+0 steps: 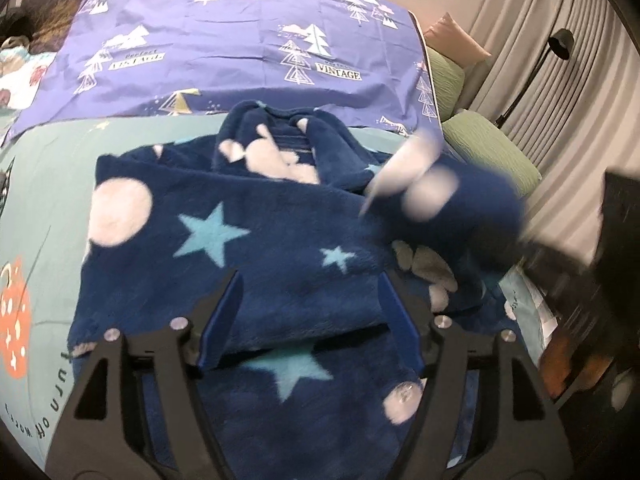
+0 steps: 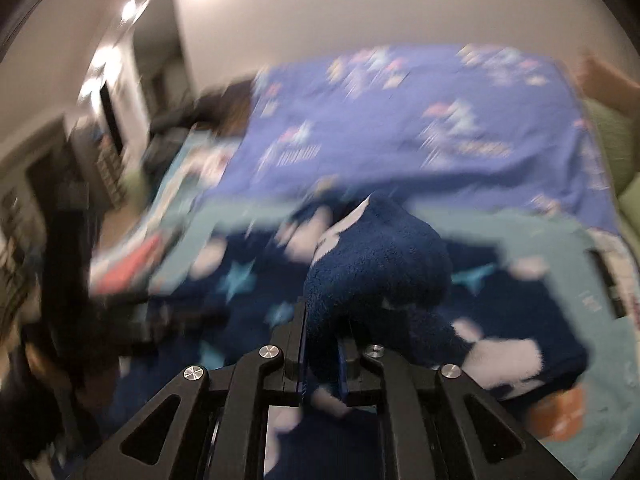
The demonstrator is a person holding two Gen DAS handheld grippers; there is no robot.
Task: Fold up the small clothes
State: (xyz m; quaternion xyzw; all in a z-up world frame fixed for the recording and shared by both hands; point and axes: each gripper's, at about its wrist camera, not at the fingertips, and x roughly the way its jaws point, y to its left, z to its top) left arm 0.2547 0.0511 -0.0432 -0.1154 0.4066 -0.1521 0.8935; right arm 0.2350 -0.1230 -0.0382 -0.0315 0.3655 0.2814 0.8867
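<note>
Fleece fold in progress

Bed [image 1: 52,184] carries the navy fleece [image 1: 224,248], plush with stars and pale spots, lying near its front edge. Your right gripper [image 2: 322,344] is clamped on a bunched sleeve [image 2: 380,264], lifted and blurred. Your left gripper [image 1: 310,312] stands wide apart over a folded edge, holding nothing. Next, probably lay that sleeve across flat.

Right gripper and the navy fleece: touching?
Touching. The right wrist view shows the right gripper with its jaws closed on a bunched fold of the fleece, fabric pinched between the fingers.
</note>
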